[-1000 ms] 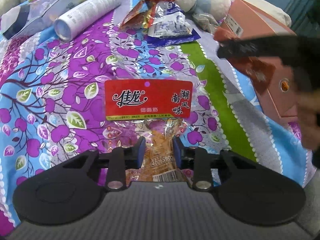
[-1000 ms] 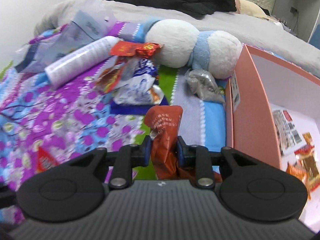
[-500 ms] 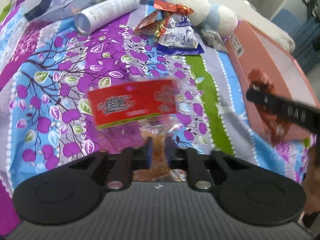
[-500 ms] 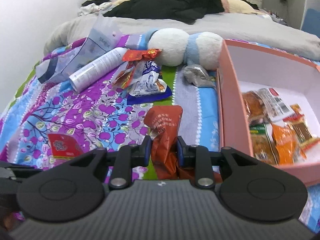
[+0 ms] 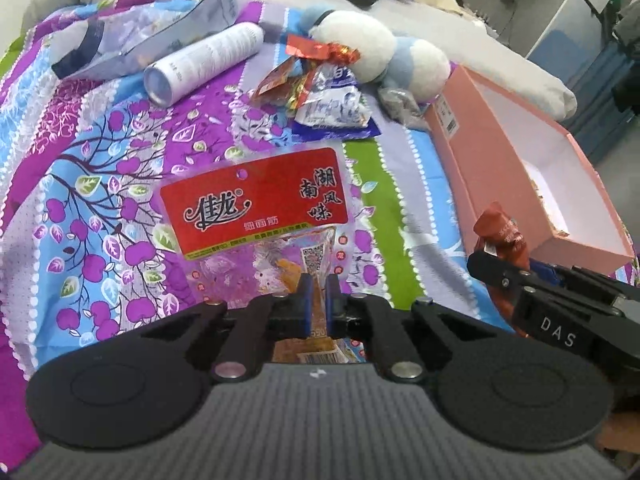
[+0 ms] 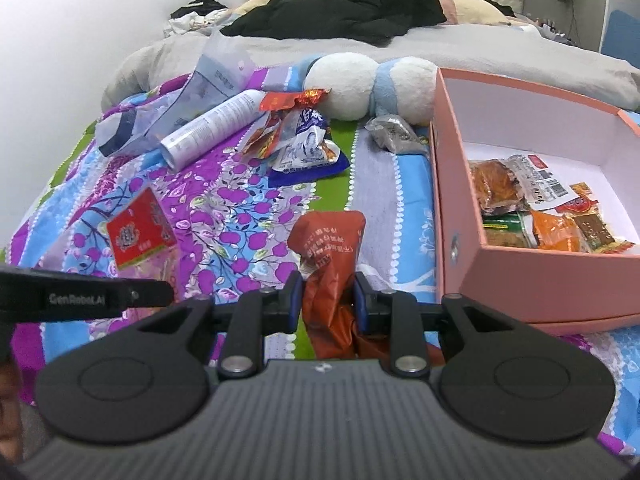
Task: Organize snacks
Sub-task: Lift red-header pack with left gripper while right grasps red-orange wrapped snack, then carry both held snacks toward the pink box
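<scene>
Snack packets [image 6: 304,148] litter the floral bedspread [image 5: 120,200]; both tongs pinch packets beside a pink box [image 6: 460,216].

On the bed [image 6: 400,184], the box [image 6: 456,208] sits at the right with snack packets [image 6: 520,200] in it. The plush toy [image 6: 360,84] lies behind, left of the box. The tube [image 6: 212,128] lies further left, with loose wrappers [image 6: 300,140] between tube and toy.

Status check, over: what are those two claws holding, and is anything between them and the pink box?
Left gripper shut on red-label packet. Right gripper shut on orange pouch. Pink box open, snacks inside. Path looks clear.
</scene>
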`<state>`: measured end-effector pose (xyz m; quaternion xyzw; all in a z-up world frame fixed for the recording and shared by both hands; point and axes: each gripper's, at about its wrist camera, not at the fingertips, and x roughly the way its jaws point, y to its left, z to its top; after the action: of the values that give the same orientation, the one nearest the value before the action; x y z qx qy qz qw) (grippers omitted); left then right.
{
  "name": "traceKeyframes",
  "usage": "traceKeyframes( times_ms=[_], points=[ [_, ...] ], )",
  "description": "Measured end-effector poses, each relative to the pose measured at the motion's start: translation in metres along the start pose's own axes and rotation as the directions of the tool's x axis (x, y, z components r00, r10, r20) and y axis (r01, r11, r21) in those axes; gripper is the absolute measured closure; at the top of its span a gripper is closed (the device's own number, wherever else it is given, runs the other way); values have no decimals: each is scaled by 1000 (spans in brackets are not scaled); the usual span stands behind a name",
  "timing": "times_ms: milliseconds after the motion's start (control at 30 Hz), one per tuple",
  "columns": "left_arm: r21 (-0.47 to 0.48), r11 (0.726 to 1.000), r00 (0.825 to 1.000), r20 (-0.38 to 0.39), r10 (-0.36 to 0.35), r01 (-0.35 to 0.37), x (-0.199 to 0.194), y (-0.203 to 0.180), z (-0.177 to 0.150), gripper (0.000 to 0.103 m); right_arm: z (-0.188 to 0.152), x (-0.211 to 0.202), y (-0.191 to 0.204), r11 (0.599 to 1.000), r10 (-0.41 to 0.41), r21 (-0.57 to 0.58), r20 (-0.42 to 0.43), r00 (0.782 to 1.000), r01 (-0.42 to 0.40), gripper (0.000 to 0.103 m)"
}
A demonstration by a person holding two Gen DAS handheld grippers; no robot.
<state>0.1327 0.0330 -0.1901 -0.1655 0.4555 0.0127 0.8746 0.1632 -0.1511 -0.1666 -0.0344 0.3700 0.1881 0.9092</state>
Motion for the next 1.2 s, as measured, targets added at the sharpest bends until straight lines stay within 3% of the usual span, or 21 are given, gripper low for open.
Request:
traceKeyframes(
  times_ms=[600, 1000, 1200],
  points=[
    [71, 994, 988, 122, -90, 82, -50, -45, 20, 99, 16, -51, -23, 999, -30, 44, 113, 993, 25, 73],
    [159, 977, 965, 196, -175, 145, -80, -86, 38, 101, 21, -76, -54, 991, -91, 109, 155, 984, 75, 73],
    [174, 972, 970, 154, -187, 160, -63, -96, 40, 100, 18, -79, -69, 986, -116, 134, 150, 982, 96, 73]
  ],
)
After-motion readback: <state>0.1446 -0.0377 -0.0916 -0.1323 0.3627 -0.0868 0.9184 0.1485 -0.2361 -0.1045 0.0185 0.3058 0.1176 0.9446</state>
